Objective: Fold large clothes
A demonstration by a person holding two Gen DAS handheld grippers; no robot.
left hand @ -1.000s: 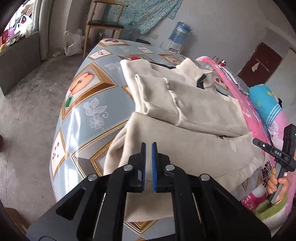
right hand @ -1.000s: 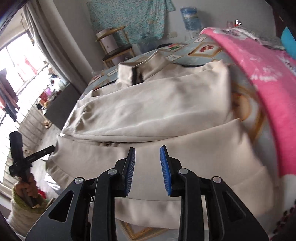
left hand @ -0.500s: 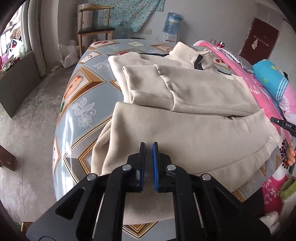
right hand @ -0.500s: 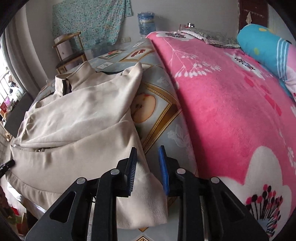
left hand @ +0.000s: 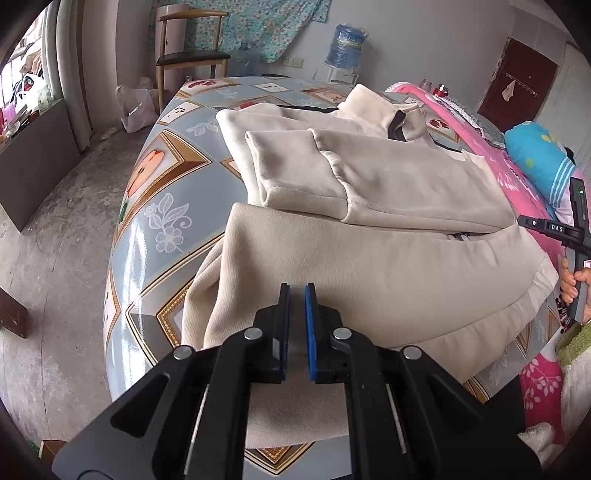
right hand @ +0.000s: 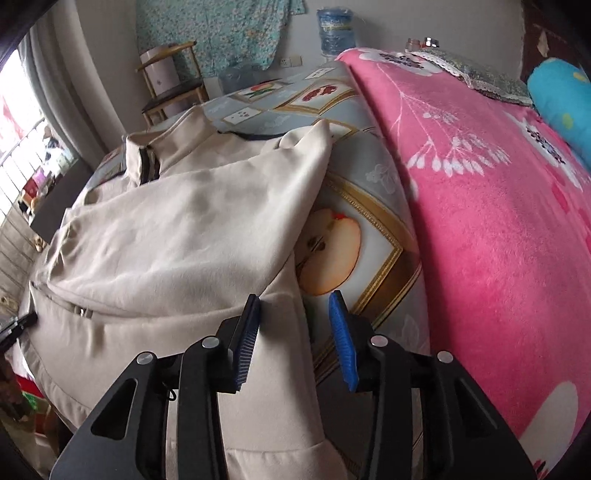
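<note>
Lying under left gripper [left hand: 297, 325] fingers, beige jacket [left hand: 369, 266], hem corner between right gripper [right hand: 295, 339] fingers

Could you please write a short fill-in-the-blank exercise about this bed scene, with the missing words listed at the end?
1. The beige jacket lies on a sheet printed with cut ____.
2. The blanket beside the jacket is ____ in colour.
3. The left gripper has its jaws nearly ____ above the jacket's hem.
4. The wooden ____ stands by the far wall, under a hanging floral cloth.

Missing words: fruit; pink; shut; chair
</note>
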